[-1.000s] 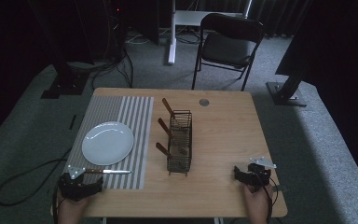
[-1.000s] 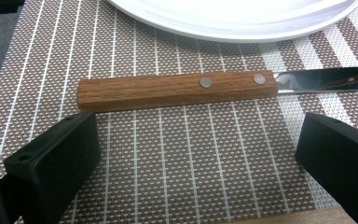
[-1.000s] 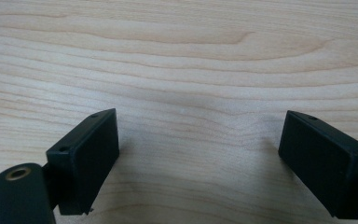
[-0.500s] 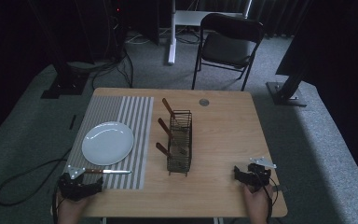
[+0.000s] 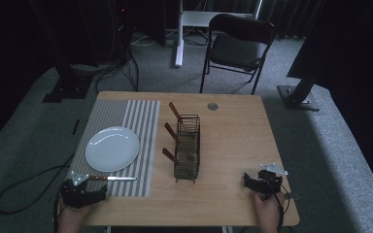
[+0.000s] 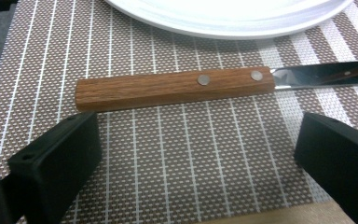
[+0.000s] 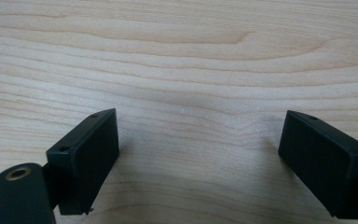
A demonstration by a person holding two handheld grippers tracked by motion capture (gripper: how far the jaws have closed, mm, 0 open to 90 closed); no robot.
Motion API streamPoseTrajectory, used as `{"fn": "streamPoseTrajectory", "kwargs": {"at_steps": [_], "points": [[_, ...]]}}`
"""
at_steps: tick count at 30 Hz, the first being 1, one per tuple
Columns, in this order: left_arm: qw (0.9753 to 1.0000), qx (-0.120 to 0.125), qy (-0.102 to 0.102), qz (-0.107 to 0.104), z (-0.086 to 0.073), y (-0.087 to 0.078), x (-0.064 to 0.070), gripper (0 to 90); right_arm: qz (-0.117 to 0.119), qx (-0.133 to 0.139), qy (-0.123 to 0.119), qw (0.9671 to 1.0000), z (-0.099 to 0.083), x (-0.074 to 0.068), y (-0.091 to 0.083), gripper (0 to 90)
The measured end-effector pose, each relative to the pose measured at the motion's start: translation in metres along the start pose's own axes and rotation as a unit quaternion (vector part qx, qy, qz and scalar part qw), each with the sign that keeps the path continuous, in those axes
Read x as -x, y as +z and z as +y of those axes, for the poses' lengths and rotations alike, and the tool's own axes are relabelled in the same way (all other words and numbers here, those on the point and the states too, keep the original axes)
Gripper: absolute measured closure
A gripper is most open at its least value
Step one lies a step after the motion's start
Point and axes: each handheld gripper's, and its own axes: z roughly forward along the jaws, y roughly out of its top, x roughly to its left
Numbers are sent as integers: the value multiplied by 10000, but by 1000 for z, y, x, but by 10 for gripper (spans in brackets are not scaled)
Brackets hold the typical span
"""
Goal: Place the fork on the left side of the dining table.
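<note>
In the left gripper view the white plate (image 6: pixel 223 16) is cut off by the top edge, so just its smooth glazed rim shows, and the blade of the knife (image 6: pixel 175 88) runs out of the frame on one side. The knife lies flat on the woven, striped placemat (image 6: pixel 182 163), just below the plate; its handle is a straight bar of brown wood with two round metal rivets. The left gripper (image 6: pixel 198 156) sits close behind the handle, its blocky black jaws spread wide with nothing between them. Farther right in the high view, a dark wire caddy (image 5: pixel 187 148) stands on the pale wooden table (image 5: pixel 233 141), holding wooden-handled utensils whose heads are too dim to identify. The right gripper (image 7: pixel 198 158) rests gaping over bare grained wood near the table's right front corner.
</note>
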Motion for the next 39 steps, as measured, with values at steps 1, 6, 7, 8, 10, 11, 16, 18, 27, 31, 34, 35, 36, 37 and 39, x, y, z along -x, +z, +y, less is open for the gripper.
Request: {"fn": "streamPoseTrajectory", "kwargs": {"at_steps": [1, 6, 7, 8, 10, 11, 16, 18, 27, 31, 34, 35, 36, 37, 39], "points": [[10000, -8, -3, -5, 0, 0, 0, 14, -1, -3, 1, 10000, 0, 0, 0, 118], [9999, 12, 127, 18, 1, -6, 5, 14, -2, -2, 6, 10000, 0, 0, 0, 118], [9999, 21, 150, -24, 2, -8, 6, 15, -2, -3, 3, 10000, 0, 0, 0, 118], [9999, 33, 146, -64, 3, -9, 7, 15, -1, -3, 3, 10000, 0, 0, 0, 118], [9998, 54, 125, -162, 5, -12, 10, 15, 0, 0, 6, 10000, 0, 0, 0, 118], [9996, 48, 127, -231, 6, -13, 11, 15, -1, -3, 2, 10000, 0, 0, 0, 118], [9981, 101, 160, -588, 11, -18, 18, 15, -1, -3, 4, 10000, 0, 0, 0, 118], [9974, 118, 143, -690, 13, -19, 21, 15, -1, -2, 3, 10000, 0, 0, 0, 118], [9934, 212, 220, -1101, 22, -25, 32, 16, 0, -1, 5, 10000, 0, 0, 0, 118], [9912, 261, 298, -1262, 30, -26, 38, 16, 2, -1, 5, 10000, 0, 0, 0, 118], [9889, 250, 310, -1431, 36, -25, 42, 16, 3, 1, 7, 10000, 0, 0, 0, 118], [9883, 250, 327, -1469, 38, -24, 44, 16, 4, 0, 6, 10000, 0, 0, 0, 118], [9882, 251, 369, -1466, 40, -24, 45, 16, 4, 0, 5, 10000, 0, 0, 0, 118], [9876, 259, 403, -1496, 43, -25, 46, 16, 4, 0, 9, 10000, 0, 0, 0, 118], [9868, 287, 437, -1535, 48, -25, 49, 16, 4, 0, 8, 10000, 0, 0, 0, 118]]}}
